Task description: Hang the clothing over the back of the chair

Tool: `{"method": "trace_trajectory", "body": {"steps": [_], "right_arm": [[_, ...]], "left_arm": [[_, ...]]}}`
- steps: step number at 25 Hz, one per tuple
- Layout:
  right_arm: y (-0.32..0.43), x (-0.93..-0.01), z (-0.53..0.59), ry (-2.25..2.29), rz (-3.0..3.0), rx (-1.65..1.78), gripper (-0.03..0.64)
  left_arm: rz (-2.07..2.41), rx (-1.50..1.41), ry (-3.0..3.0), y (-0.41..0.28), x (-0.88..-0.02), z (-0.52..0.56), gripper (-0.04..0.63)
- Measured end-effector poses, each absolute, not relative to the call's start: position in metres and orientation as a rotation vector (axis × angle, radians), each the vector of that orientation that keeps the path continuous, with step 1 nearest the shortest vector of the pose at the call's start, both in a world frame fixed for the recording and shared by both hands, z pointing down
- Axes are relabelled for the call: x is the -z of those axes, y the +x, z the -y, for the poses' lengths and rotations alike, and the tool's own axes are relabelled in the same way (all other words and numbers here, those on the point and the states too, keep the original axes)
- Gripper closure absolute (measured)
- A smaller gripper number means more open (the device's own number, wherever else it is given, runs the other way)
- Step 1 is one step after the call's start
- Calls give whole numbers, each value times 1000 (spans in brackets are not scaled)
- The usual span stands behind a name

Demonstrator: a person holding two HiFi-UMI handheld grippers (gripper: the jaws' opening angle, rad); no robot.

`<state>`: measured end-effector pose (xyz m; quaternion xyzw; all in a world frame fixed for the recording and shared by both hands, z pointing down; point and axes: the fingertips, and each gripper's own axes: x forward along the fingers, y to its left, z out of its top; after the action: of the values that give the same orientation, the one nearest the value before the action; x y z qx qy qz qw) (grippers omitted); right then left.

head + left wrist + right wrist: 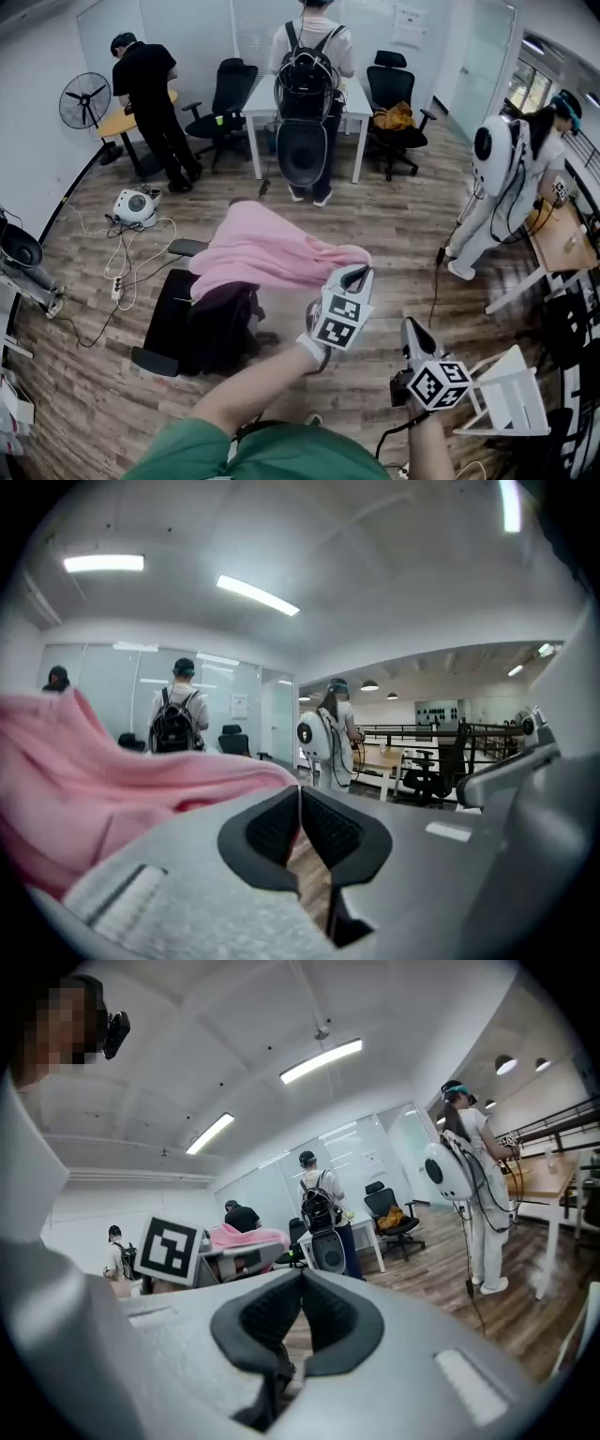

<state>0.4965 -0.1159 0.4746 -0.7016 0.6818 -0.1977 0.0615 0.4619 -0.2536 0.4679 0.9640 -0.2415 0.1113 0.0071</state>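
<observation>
A pink garment point(262, 248) lies draped over the back of a black office chair point(178, 323) at the middle of the head view, with one corner stretched out to the right. My left gripper point(360, 272) is shut on that corner; in the left gripper view the pink garment point(94, 771) runs in from the left up to the closed jaw tips of the left gripper point(299, 794). My right gripper point(411, 327) hangs lower right, apart from the garment. In its own view the right gripper point(302, 1274) is shut on nothing, and the pink garment point(246, 1236) shows far off.
Several people stand around: one with a backpack point(305, 80) at a white table point(258, 98), one at the far left point(150, 94), one at the right point(511, 178). A cable and power strip point(117, 286) lie left of the chair. A white chair point(506, 394) stands close at the right.
</observation>
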Motion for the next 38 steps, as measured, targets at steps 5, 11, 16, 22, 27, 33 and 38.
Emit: {"method": "trace_trajectory", "body": {"steps": [5, 11, 16, 22, 27, 33, 38], "right_arm": [[499, -476, 112, -2127, -2062, 618, 624], [481, -476, 127, -2085, -2109, 624, 624], [457, -469, 150, -2032, -2170, 607, 624], [413, -445, 182, -1979, -2266, 504, 624], [369, -407, 203, -1910, -2326, 338, 624], [313, -356, 214, -1863, -2340, 83, 624], [275, -338, 217, -1854, -2352, -35, 624]], "left_arm": [[746, -371, 2855, 451, -502, 250, 578], [720, -321, 2863, 436, -491, 241, 578], [759, -267, 2870, 405, -470, 243, 578], [836, -153, 2917, 347, -421, 245, 578], [931, -51, 3004, 292, -369, 249, 580], [1107, 45, 2997, 195, -335, 263, 580], [1278, 87, 2908, 118, -328, 285, 580]]}}
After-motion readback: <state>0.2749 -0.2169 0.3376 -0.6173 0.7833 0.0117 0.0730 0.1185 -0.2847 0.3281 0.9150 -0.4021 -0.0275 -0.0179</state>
